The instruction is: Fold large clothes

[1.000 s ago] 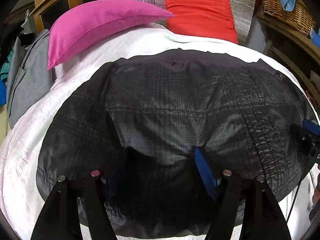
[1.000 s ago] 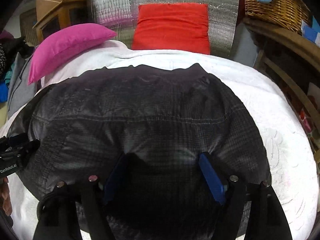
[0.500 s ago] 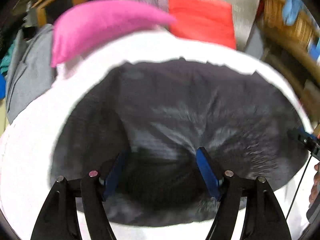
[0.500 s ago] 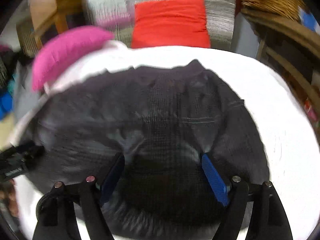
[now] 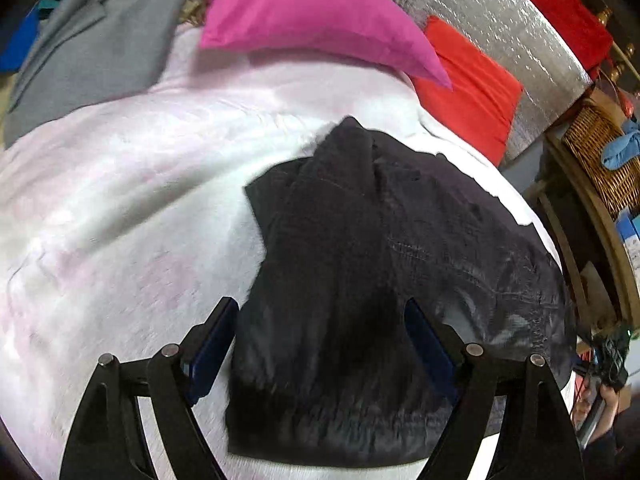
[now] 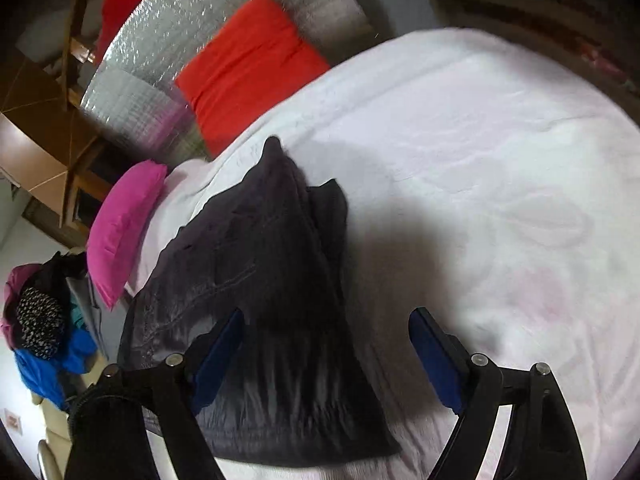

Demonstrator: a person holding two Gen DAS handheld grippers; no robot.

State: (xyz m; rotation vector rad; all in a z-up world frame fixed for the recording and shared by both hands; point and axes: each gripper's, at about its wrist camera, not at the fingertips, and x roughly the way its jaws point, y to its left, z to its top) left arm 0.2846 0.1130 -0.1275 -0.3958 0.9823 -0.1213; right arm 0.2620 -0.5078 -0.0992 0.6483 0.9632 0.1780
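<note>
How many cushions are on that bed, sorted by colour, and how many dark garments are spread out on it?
Pink cushions: 1, the pink cushion
Red cushions: 1, the red cushion
Dark garments on the bed: 1, the black jacket
Total: 3

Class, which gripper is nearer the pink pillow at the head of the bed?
Left. The left gripper faces the pink pillow up close; from the right gripper the pillow lies small, far left.

white bedspread, pink pillow, red cushion, silver foil panel, wicker basket.
</note>
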